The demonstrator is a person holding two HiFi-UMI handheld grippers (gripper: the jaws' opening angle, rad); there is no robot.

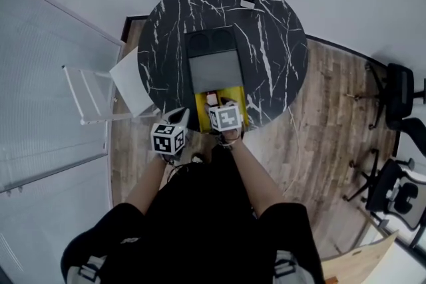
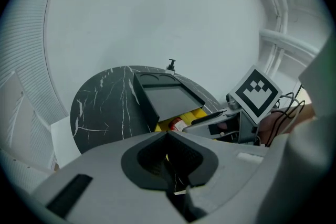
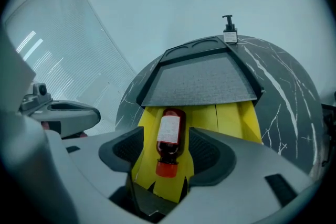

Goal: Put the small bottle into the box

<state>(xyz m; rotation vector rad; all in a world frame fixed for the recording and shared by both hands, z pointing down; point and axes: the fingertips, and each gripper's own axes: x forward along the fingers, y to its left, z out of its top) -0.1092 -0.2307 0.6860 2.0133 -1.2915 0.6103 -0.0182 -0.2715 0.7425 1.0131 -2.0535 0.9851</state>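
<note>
The small brown bottle (image 3: 169, 136) with a white label and red cap lies on its side on the yellow floor of the box (image 3: 231, 118), cap toward me. My right gripper (image 3: 168, 140) is open around it, with a gap between each pad and the bottle. The box's dark lid (image 3: 199, 81) stands open behind. From the head view the box (image 1: 237, 98) sits at the table's near edge, with the right gripper (image 1: 223, 105) over it and the bottle (image 1: 212, 100) inside. My left gripper (image 2: 168, 150) is shut and empty, held left of the box (image 2: 193, 114).
The round black marble table (image 1: 166, 30) carries a small pump dispenser (image 3: 229, 29) at its far edge. A white chair (image 1: 100, 93) stands to the left by a glass wall. Black office chairs (image 1: 399, 103) stand on the wood floor to the right.
</note>
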